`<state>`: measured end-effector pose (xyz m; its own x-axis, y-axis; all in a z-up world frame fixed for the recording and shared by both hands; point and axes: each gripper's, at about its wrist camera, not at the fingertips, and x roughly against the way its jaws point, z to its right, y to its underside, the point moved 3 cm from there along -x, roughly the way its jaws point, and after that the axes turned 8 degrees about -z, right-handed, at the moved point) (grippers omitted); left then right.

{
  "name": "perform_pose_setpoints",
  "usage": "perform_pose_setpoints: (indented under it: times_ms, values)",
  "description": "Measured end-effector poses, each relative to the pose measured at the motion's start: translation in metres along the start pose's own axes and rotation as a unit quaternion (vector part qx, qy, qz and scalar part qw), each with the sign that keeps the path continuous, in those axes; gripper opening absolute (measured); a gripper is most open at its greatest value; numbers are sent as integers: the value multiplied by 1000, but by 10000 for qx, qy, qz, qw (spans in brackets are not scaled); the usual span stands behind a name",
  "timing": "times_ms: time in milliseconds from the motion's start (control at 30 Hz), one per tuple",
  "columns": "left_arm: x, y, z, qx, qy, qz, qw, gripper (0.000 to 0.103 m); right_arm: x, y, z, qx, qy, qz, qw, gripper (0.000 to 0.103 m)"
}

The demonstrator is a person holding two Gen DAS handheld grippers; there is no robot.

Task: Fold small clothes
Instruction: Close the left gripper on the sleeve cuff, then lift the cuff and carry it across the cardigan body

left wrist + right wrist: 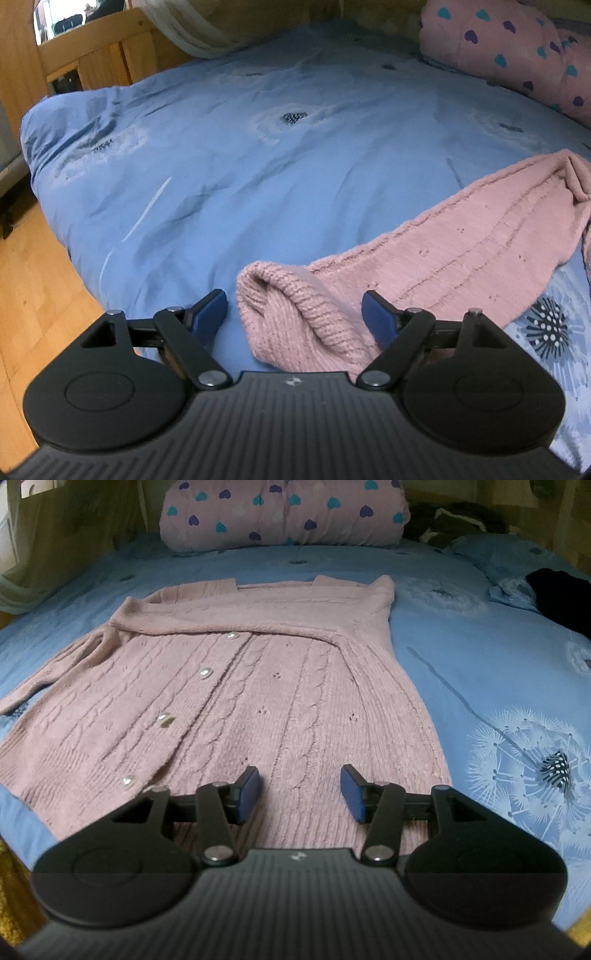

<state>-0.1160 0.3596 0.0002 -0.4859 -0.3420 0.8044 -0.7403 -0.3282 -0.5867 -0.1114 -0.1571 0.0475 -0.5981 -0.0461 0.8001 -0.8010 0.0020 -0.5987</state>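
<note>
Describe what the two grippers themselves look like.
The left gripper and right gripper match: ribbed black body, two round black discs at the sides, black linkage arms with silver pins, and flat blue pads on the fingers. No cables or sleeves show.

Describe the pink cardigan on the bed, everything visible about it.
The pink cardigan is a cable-knit garment with ribbed hem and cuffs and a row of pale round buttons down the front, which looks closed. It lies flat, front up, on the blue dandelion-print bedcover. One sleeve is folded across the chest just below the neckline; the other trails out to the side, its cuff lying between the open fingers of the left gripper. The right gripper, also open, hovers over the hem.
</note>
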Motion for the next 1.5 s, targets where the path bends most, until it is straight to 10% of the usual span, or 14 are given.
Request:
perform_pose_setpoints:
  times_ms: [300, 900, 1500]
  values:
    - [11, -4, 3, 116, 153, 247, 9995, 30, 1, 2, 0, 40, -13, 70, 10000, 51]
    - [62, -136, -19, 269, -202, 1478, 9884, 28, 7, -7, 2, -22, -215, -7, 9998, 52]
    - [151, -173, 152, -416, 1580, 2019, 9657, 28, 13, -18, 4, -32, -479, 84, 9988, 52]
